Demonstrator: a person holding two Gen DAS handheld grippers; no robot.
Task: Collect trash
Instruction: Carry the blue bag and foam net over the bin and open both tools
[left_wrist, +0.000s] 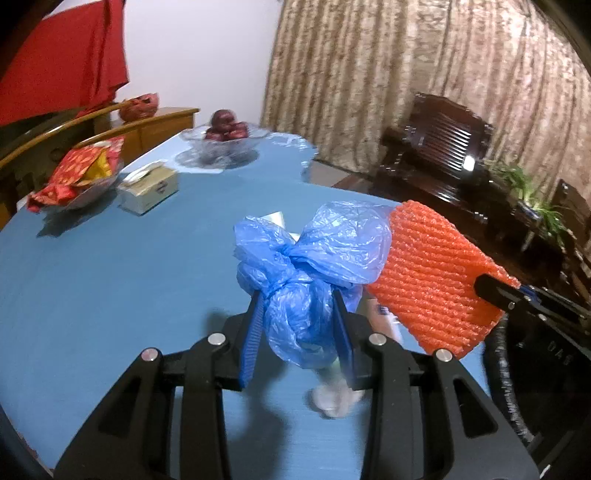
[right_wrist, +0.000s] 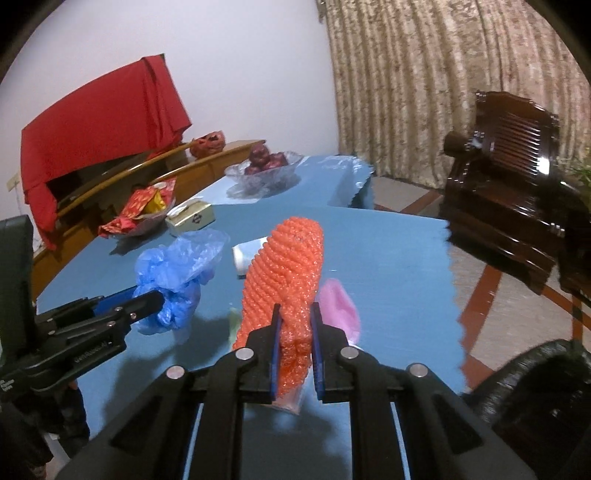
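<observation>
Left gripper (left_wrist: 299, 295) clamps blue bag (left_wrist: 314, 254) (crumpled), right gripper (right_wrist: 295, 314) foam net (right_wrist: 284, 266)

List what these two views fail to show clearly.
- Left wrist view: whitish trash on the blue table, blurred, partly behind the blue plastic bag.
- Right wrist view: pink item, blurred, partly behind the orange foam net.
- Either view: black bin, cut by the edge, contents unseen.

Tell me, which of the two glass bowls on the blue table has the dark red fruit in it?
The far glass bowl, near the table's far end. It holds dark red fruit, while the nearer bowl beside the tissue box holds red and yellow packets.
</observation>
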